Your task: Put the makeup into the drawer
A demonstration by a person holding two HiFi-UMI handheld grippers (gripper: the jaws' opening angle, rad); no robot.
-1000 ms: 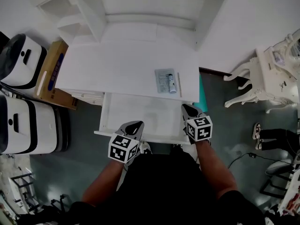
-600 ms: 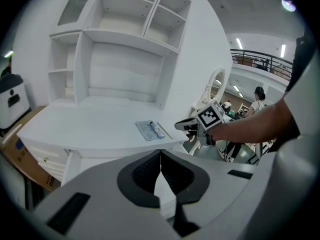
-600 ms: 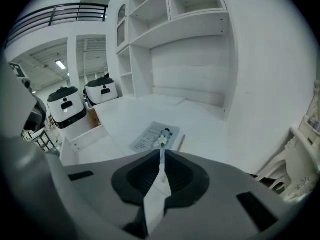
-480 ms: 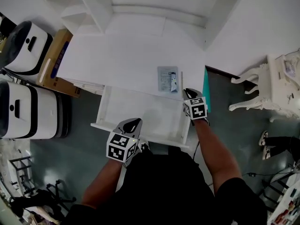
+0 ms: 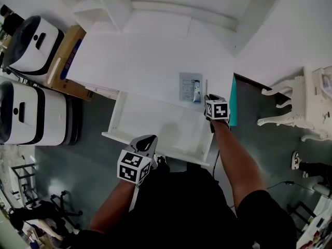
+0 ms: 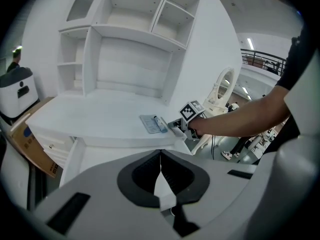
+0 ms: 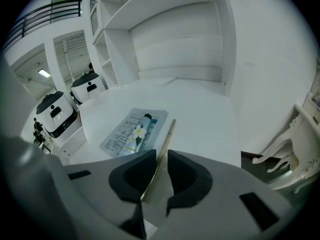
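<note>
Makeup sachet [image 5: 190, 87], slim gold pencil [image 7: 167, 136]: on desk's right side, outside drawer | white desk [image 5: 145, 61]: shelves at far side | drawer [image 5: 155, 123]: pulled open, near side | left gripper [image 5: 149, 139]: jaws closed, empty, over drawer's near edge | right gripper [image 5: 208, 96]: jaws just been opening, apart astride pencil's near end, not pressing

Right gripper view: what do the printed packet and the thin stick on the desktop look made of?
Printed packet: probably plastic film or foil, glossy; it lies thin and flat with a sheen over the print.
Thin stick: pale gold, slightly shiny; lacquered wood, plastic or metal, the look leaves it open.
</note>
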